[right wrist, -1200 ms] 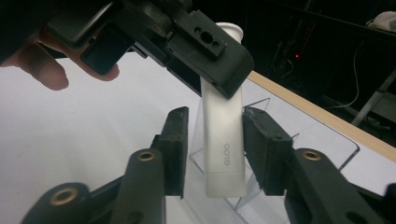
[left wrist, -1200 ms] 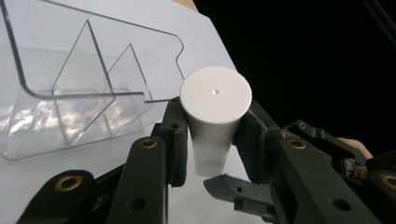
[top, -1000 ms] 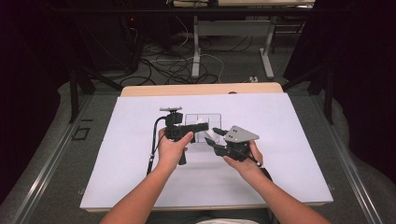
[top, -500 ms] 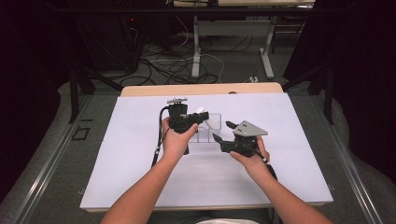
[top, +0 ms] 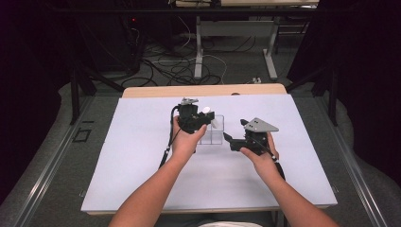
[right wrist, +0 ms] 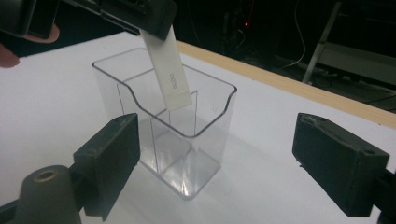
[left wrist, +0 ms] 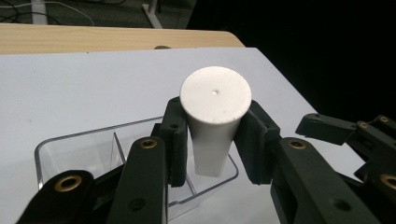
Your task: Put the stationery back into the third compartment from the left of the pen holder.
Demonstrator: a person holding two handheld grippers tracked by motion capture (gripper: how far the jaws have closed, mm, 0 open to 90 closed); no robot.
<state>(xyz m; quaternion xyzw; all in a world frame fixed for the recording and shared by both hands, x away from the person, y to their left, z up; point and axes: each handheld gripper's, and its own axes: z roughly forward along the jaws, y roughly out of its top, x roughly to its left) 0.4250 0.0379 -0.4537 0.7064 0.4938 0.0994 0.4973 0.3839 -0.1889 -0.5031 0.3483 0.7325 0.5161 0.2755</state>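
My left gripper (left wrist: 215, 135) is shut on a white tapered tube (left wrist: 215, 107), its pads pressing both sides. In the high view the left gripper (top: 201, 120) holds the tube (top: 207, 111) tilted over a clear divided box (top: 210, 136) at the middle of the white mat. The tube's (right wrist: 170, 74) lower end dips just inside the rim of the box (right wrist: 187, 140). My right gripper (right wrist: 217, 158) faces the box, and its jaws have just been opening with nothing pressed between them. From above, the right gripper (top: 232, 138) sits just right of the box.
A white mat (top: 142, 156) covers the wooden table (top: 156, 91). The right gripper's jaws (left wrist: 355, 135) show close at the right of the left gripper view. Cables and table legs (top: 198, 52) lie on the floor beyond the far edge.
The right gripper has drawn off to the right, away from the left one. The left gripper has carried the white tube a little farther back, over the clear box.
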